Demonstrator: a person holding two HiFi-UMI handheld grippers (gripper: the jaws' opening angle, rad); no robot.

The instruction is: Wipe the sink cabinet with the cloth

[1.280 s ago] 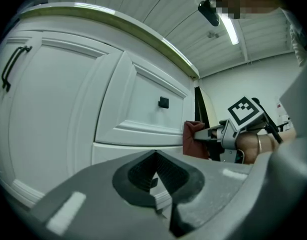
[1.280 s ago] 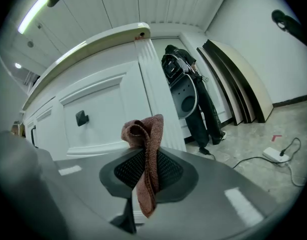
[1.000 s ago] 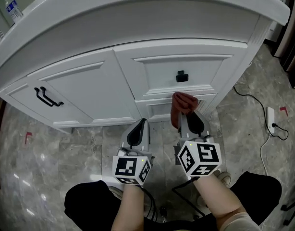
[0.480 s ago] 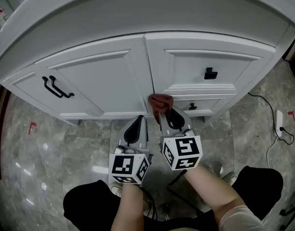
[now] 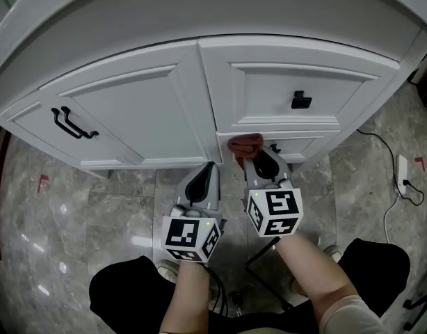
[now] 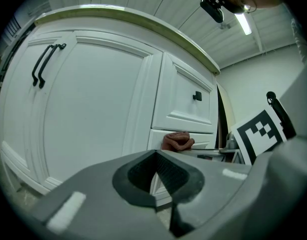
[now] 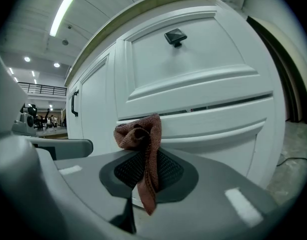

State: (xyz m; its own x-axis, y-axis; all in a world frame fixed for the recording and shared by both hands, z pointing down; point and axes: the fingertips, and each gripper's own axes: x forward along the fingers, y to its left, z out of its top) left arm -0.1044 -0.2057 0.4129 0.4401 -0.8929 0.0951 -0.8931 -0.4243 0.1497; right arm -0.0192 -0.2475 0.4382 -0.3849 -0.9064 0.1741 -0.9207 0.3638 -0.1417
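Where the cabinet's lower drawer meets the one above, the reddish-brown cloth sits bunched against the white front. The right gripper has its jaws closed on the cloth, with a strip hanging down between them. A black knob sits at 1 o'clock from the cloth, and a black door handle lies far off at 9 o'clock. At 8 o'clock from the cloth, the left gripper holds its jaws together with nothing in them, clear of the cabinet.
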